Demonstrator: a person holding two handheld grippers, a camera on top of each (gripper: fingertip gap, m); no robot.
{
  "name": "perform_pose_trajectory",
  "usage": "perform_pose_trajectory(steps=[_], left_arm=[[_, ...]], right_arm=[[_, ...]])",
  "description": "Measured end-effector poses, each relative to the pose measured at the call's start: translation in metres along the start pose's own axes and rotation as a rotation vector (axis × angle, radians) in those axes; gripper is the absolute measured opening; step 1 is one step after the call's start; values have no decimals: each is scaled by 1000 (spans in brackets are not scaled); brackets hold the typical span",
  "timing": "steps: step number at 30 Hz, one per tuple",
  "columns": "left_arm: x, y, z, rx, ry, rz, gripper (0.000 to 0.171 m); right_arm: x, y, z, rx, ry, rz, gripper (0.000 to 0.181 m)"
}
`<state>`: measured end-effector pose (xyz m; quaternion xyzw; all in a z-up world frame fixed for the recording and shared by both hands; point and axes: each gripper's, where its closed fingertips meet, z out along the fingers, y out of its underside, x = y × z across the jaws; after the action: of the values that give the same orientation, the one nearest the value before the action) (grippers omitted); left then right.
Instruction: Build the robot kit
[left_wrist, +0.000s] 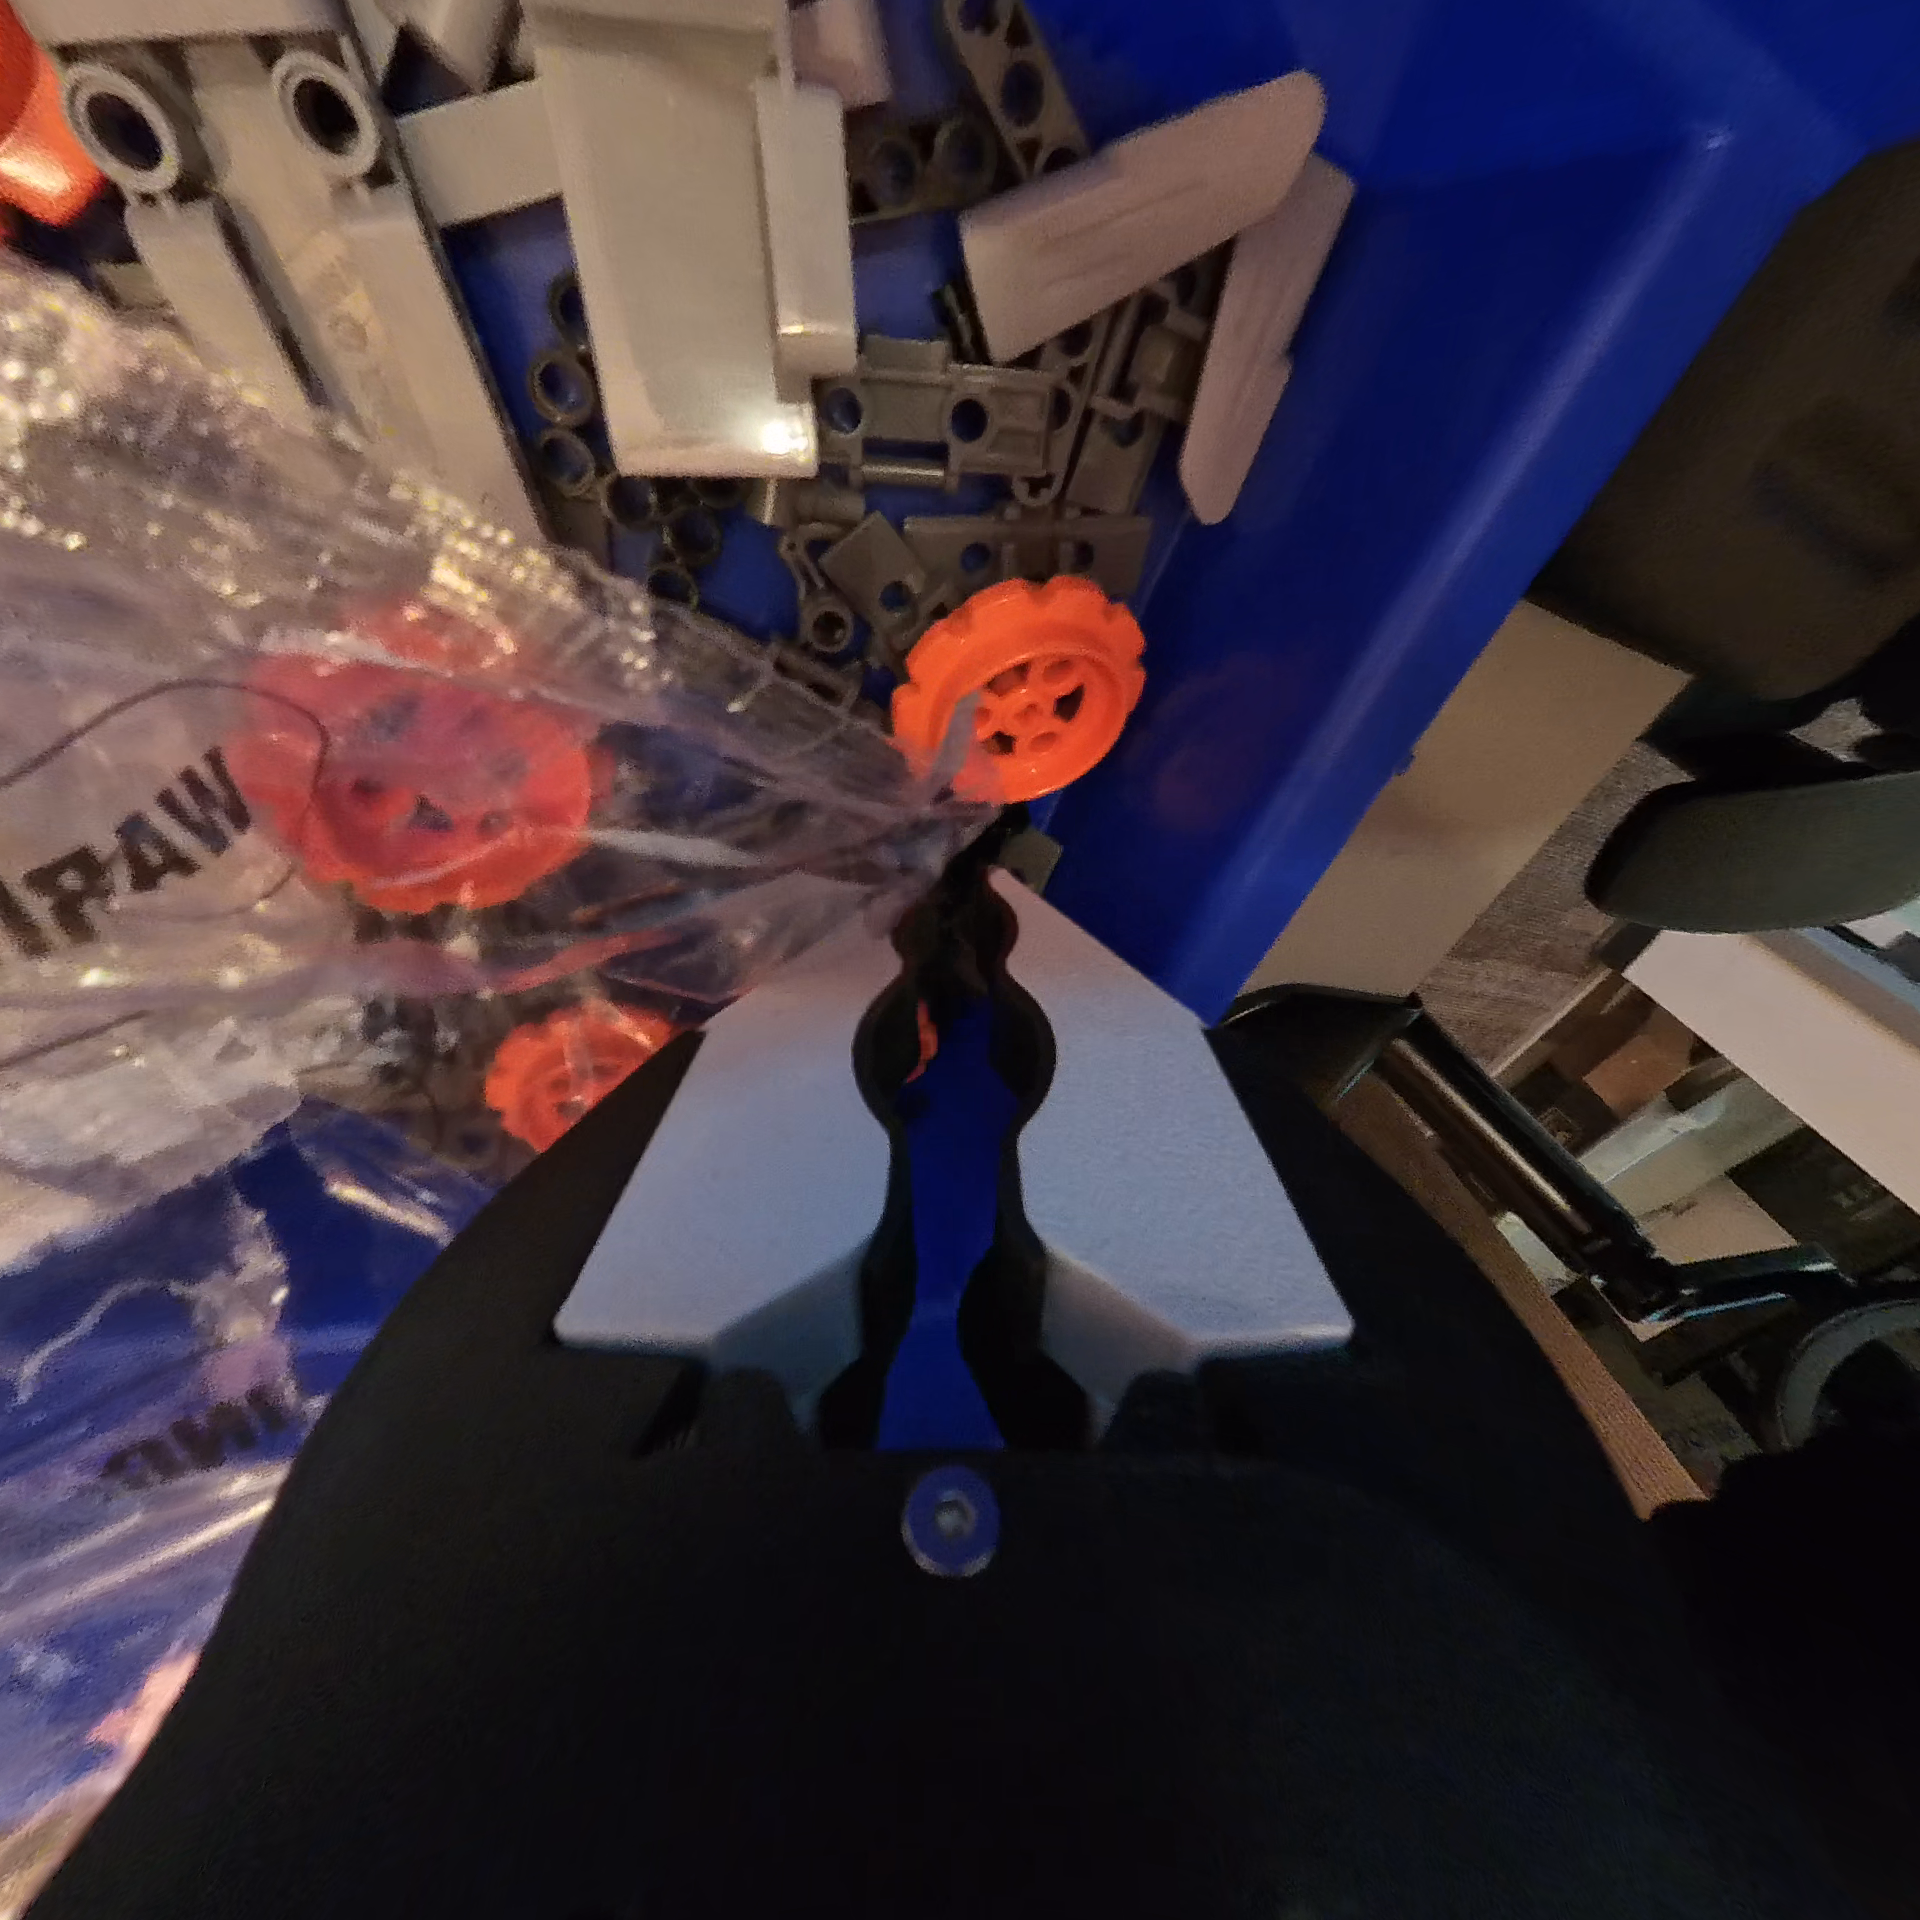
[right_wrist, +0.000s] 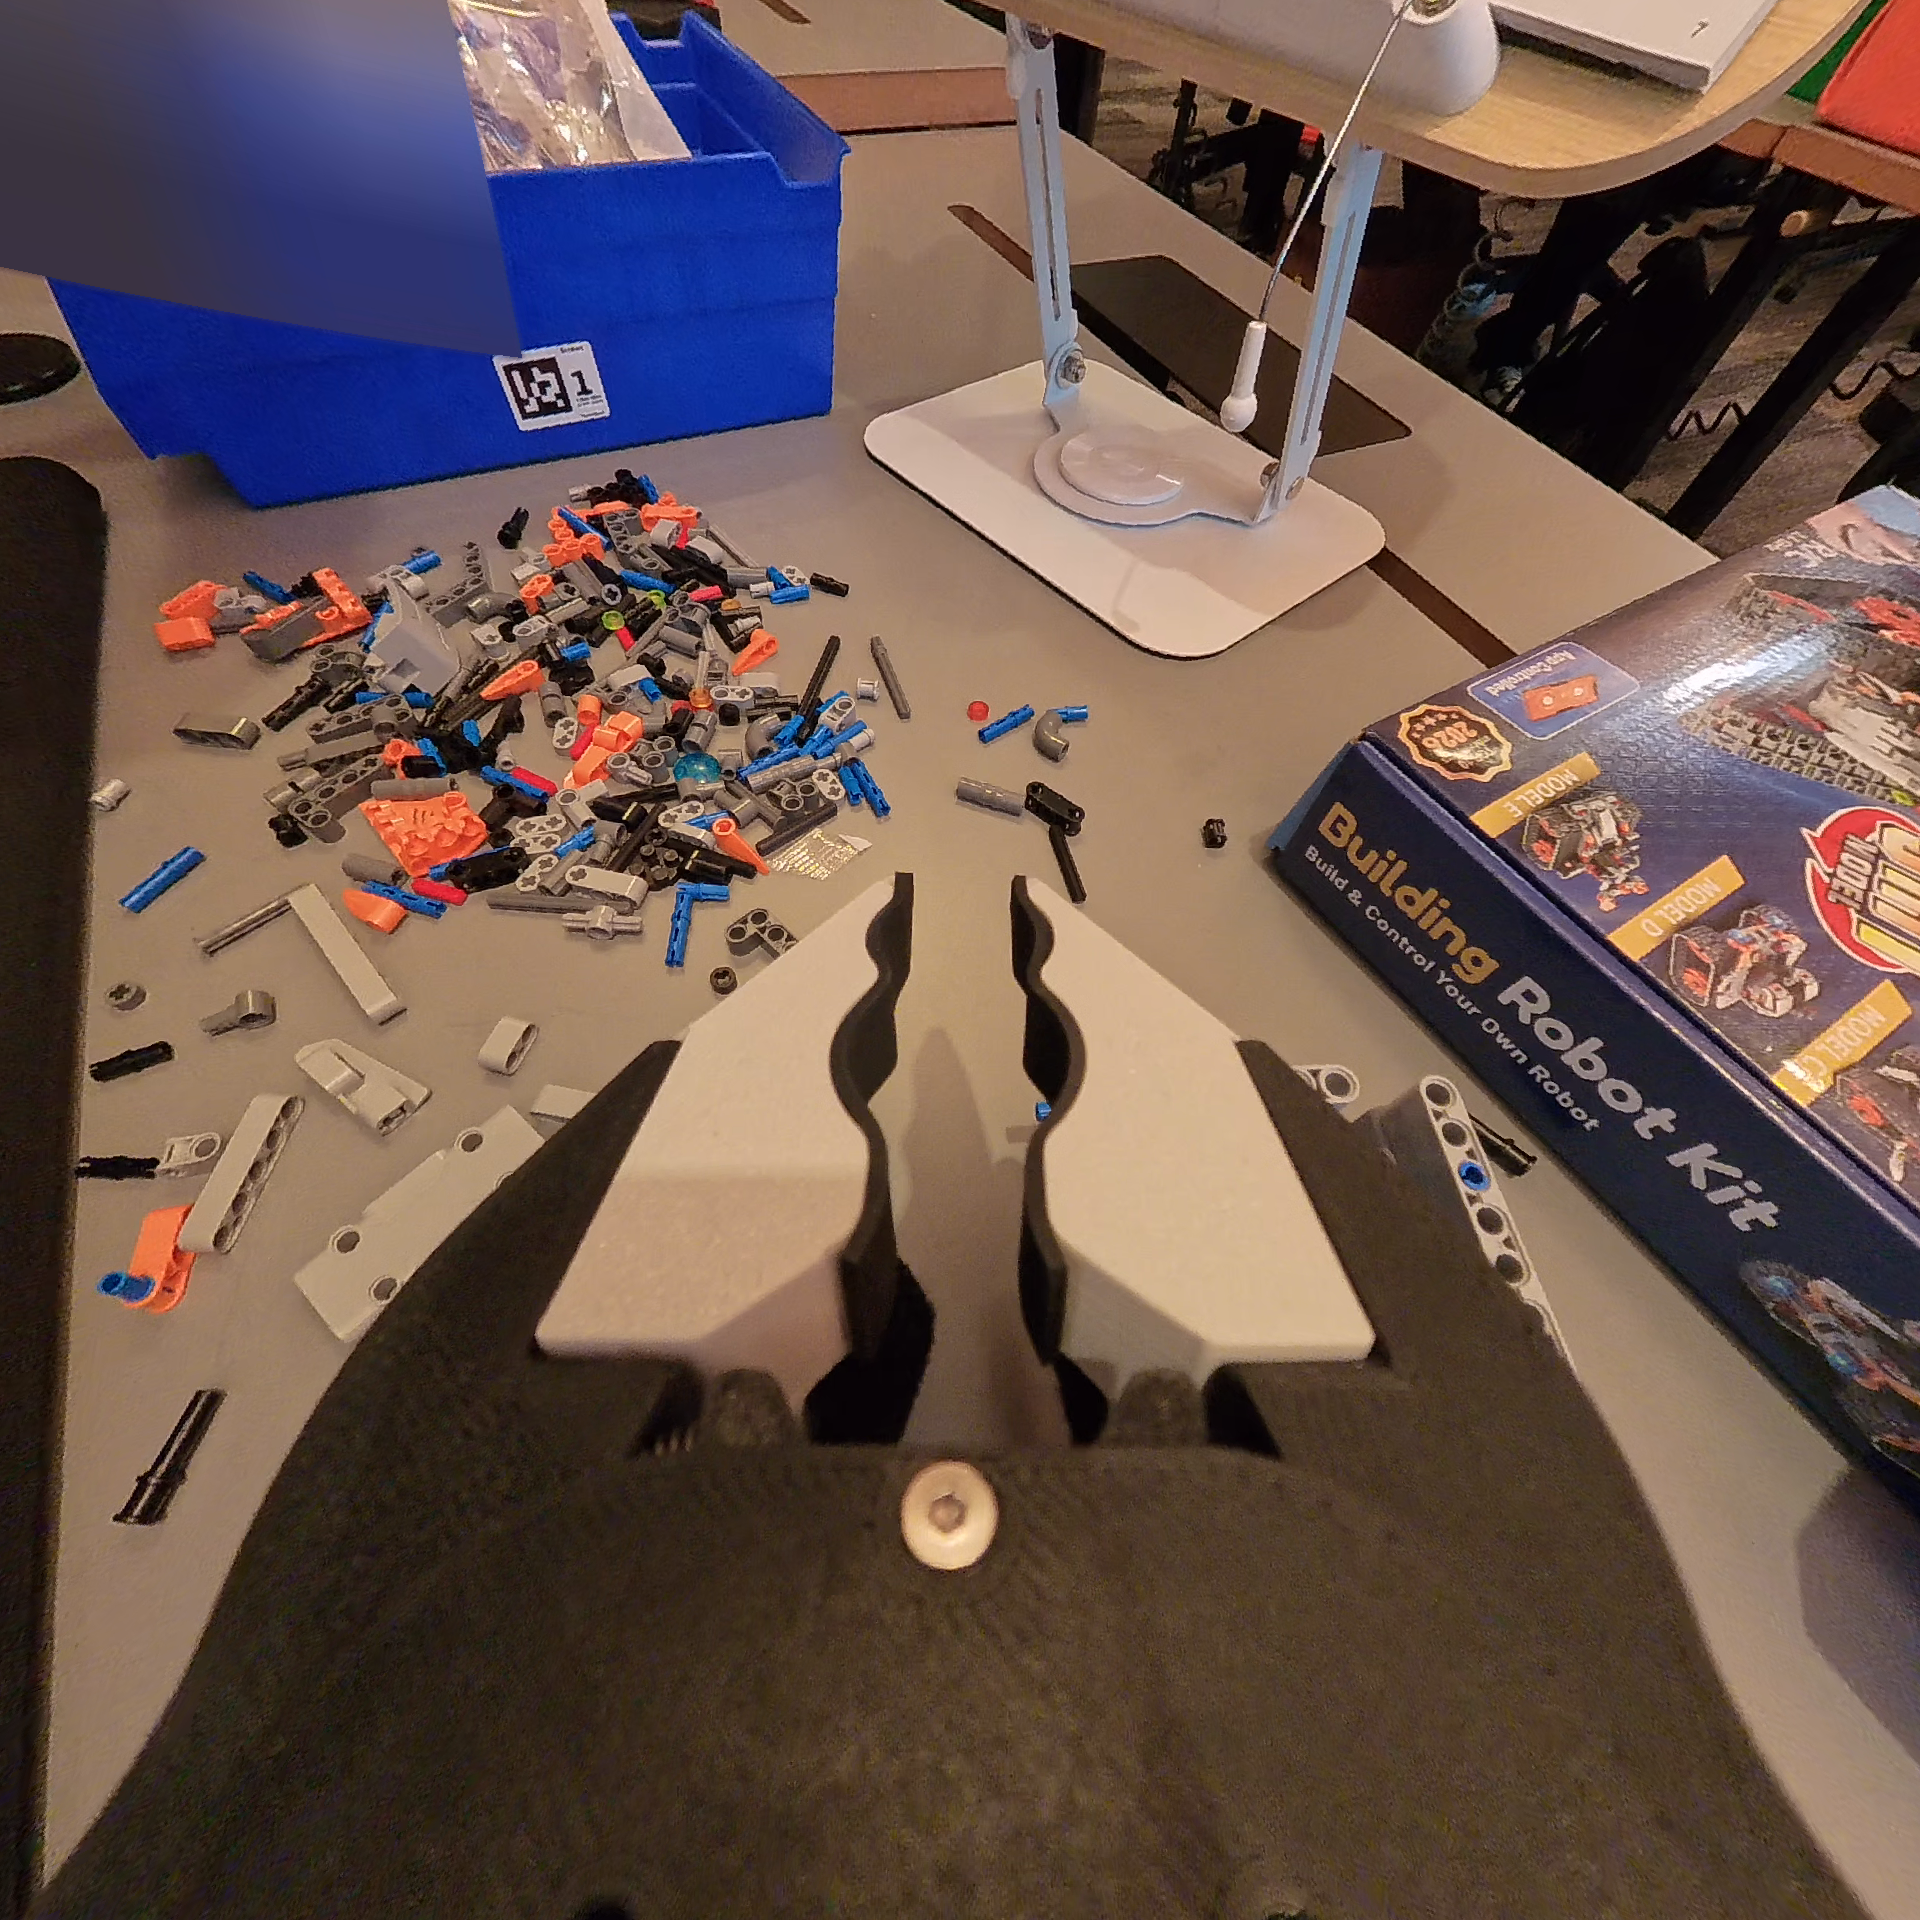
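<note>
A blue bin (left_wrist: 1403, 364) of grey building pieces fills the left wrist view; over it a clear plastic bag (left_wrist: 343, 790) holding orange wheels (left_wrist: 416, 790) is pinched at its corner by the left gripper (left_wrist: 961, 883), apparently for emptying. Beside a loose orange wheel (left_wrist: 1023, 691), lower centre. The right gripper (right_wrist: 961, 894), jaws apart and empty, is held above the grey table (right_wrist: 1299, 935), near scattered small parts (right_wrist: 540, 717).

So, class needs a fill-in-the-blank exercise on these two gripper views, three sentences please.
1. The left gripper pinches a clear plastic ____ over the bin.
2. The loose wheel in the bin is ____.
3. The right gripper, above the table, has its jaws ____.

Missing words: bag; orange; open
</note>
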<state>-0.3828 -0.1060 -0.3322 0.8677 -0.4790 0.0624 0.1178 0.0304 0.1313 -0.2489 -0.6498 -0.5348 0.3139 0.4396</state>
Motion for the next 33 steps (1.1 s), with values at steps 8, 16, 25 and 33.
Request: perform_pose_trajectory(steps=[8,16,25,33], left_arm=[[-28,15,-17,0,-134,-94,5],[-32,4,-42,122,-145,-116,5],[8,-44,-34,299,22,-20,18],[5,-45,-11,227,-55,-12,23]], right_arm=[[0,0,0,0,1,-2,17],[0,1,1,-4,0,0,17],[0,2,2,-8,-1,1,17],[1,4,3,-12,-1,5,17]])
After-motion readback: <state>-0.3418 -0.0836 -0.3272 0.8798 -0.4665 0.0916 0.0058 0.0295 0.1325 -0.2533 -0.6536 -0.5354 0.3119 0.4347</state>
